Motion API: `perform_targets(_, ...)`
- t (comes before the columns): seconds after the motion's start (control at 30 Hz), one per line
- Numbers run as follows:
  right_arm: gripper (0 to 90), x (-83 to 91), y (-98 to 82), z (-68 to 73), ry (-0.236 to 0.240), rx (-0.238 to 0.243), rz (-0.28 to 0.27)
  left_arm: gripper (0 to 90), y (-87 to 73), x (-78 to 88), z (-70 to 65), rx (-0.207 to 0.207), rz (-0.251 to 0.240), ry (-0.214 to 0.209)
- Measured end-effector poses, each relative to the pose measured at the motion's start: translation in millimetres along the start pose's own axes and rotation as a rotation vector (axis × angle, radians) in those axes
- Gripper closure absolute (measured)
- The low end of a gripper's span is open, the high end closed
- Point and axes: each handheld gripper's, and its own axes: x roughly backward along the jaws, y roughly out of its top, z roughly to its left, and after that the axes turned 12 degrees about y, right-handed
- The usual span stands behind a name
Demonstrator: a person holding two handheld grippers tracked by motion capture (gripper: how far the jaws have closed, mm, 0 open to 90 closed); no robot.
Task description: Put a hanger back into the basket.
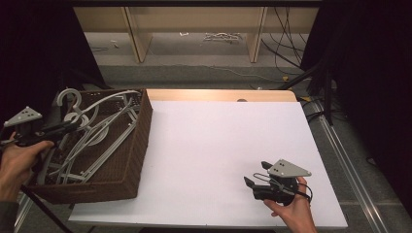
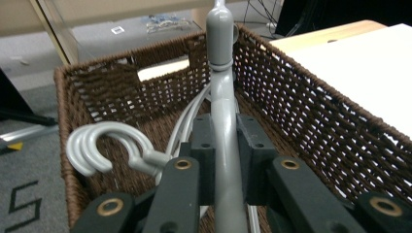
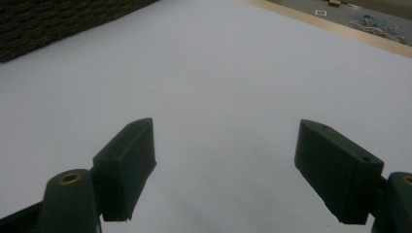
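My left gripper point(image 2: 226, 160) is clamped on the smooth grey plastic neck of a hanger point(image 2: 224, 126), whose long axis runs straight away between the jaws, over the brown woven wicker basket point(image 1: 138, 145) heaped with grey hangers point(image 1: 97, 136). My right gripper point(image 3: 233, 170) hangs wide apart and empty above the matte white tabletop point(image 1: 218, 145).
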Motion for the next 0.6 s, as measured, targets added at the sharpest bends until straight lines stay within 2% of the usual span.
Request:
perform_targets(0.1,23.7,0.0,-0.1,-0.1,0.0,0.0,0.001,79.1,-2.0,-3.8,-3.1,-0.006,0.017,-0.01)
perform_targets(0.13,23.7,-0.1,0.0,0.2,0.002,-0.004,0.003,79.0,-3.5,-8.3,-7.1,-0.013,0.038,-0.019)
perform_targets(0.2,23.7,-0.2,0.0,0.1,0.001,0.002,0.002,79.0,-5.7,-14.1,-10.8,0.004,0.055,-0.045)
perform_targets(0.3,23.7,-0.3,0.0,0.3,0.002,0.001,0.003,79.1,-7.6,-19.7,-14.1,0.006,0.074,-0.049)
perform_targets(0.4,23.7,-0.2,-0.1,0.3,0.003,0.002,0.003,79.1,-12.1,-26.6,-16.1,0.039,0.119,-0.031)
perform_targets(0.43,23.7,-0.2,-0.1,0.3,0.003,0.003,0.003,79.1,-12.1,-26.6,-16.1,0.039,0.119,-0.031)
perform_targets(0.47,23.7,-0.2,-0.1,0.3,0.003,0.003,0.004,79.0,-16.5,-29.5,-14.0,0.03,0.156,-0.022)
perform_targets(0.53,23.7,-0.3,-0.1,0.3,0.004,0.002,0.006,78.9,-20.3,-31.8,-13.2,0.046,0.156,0.007)
perform_targets(0.6,23.7,-0.3,0.0,0.6,0.006,-0.002,0.007,78.8,-20.4,-32.4,-11.5,0.052,0.159,0.006)
